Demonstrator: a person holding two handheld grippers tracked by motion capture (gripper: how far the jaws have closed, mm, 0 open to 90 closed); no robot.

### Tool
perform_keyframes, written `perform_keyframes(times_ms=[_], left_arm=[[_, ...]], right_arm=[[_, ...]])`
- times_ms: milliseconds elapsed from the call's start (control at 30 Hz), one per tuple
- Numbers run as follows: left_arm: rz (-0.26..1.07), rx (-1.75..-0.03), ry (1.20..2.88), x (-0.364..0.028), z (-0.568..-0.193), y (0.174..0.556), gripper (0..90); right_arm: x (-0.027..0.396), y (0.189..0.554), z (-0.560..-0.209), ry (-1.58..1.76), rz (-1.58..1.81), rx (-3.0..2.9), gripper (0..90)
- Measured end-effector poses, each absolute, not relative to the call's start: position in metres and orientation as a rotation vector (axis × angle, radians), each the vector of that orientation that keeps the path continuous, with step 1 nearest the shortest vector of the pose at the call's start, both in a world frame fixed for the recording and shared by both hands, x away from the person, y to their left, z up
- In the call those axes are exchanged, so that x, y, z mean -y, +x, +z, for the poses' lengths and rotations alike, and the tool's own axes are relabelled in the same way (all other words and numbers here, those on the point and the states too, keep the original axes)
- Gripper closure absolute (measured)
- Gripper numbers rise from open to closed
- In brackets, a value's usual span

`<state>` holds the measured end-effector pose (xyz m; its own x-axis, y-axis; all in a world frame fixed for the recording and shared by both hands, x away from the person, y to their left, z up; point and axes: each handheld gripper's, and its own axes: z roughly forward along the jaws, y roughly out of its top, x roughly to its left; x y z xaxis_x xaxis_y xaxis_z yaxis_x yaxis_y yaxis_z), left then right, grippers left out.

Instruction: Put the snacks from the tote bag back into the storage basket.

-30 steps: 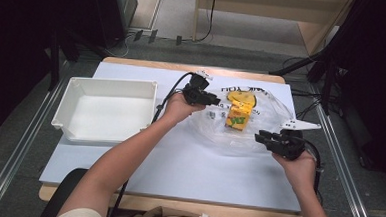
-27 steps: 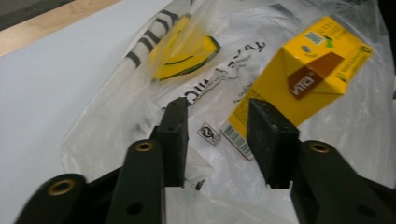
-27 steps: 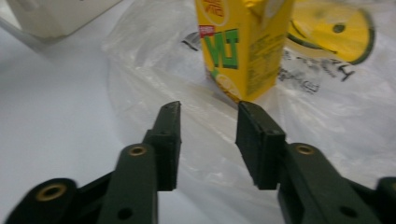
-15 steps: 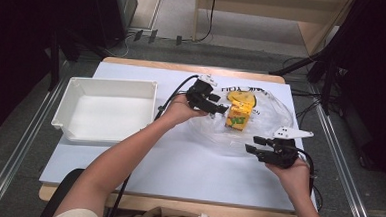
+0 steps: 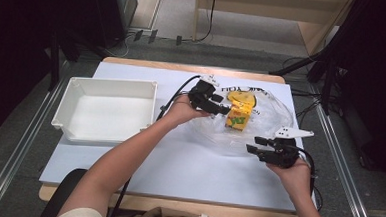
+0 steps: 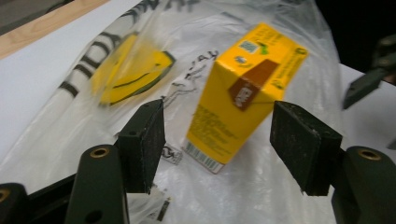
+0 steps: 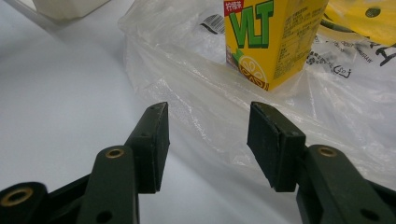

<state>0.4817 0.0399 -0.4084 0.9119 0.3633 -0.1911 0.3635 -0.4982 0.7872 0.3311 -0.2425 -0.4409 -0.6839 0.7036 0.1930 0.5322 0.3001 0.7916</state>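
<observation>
Drink carton (image 5: 239, 117) standing on the plastic bag (image 5: 271, 112), bag spread on the table (image 5: 178, 163), tray (image 5: 106, 109) well left of carton, left gripper (image 5: 220, 108) just left of carton, right gripper (image 5: 255, 145) near its front-right

1 camera looks down from above; 2 close claw cameras share the yellow carton (image 5: 239, 119).

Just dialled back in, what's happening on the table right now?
A person works two hand-held grippers over a clear plastic bag printed with a yellow smiley. A yellow drink carton stands on the bag. The left gripper sits just beside the carton and its fingers have just been opening; nothing is pressed between them. The right gripper, fingers also just opened, hovers at the bag's near edge. The white bin stands to the left.
</observation>
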Motion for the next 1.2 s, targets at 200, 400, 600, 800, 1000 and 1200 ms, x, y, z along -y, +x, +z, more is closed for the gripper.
perform_keyframes(times_ms=[200,400,600,800,1000,1200], left_arm=[[-0.018,-0.453,2.152,-0.025,-0.415,0.478,30.1],[-0.027,-0.452,2.160,-0.004,-0.423,0.487,28.6],[-0.038,-0.422,2.182,0.014,-0.434,0.487,28.3],[-0.052,-0.409,2.197,0.025,-0.437,0.488,30.8],[0.050,-0.385,2.251,0.025,-0.435,0.483,50.1],[0.017,-0.430,2.280,0.024,-0.429,0.485,51.8]], right_arm=[[0.243,0.332,-0.441,1.138,1.320,-2.372,49.5],[0.243,0.332,-0.441,1.148,1.324,-2.372,49.5],[0.243,0.332,-0.441,1.145,1.327,-2.373,49.5],[0.239,0.334,-0.443,1.140,1.319,-2.397,49.5],[0.236,0.334,-0.442,1.127,1.327,-2.401,49.5],[0.232,0.333,-0.441,1.118,1.338,-2.402,49.5]])
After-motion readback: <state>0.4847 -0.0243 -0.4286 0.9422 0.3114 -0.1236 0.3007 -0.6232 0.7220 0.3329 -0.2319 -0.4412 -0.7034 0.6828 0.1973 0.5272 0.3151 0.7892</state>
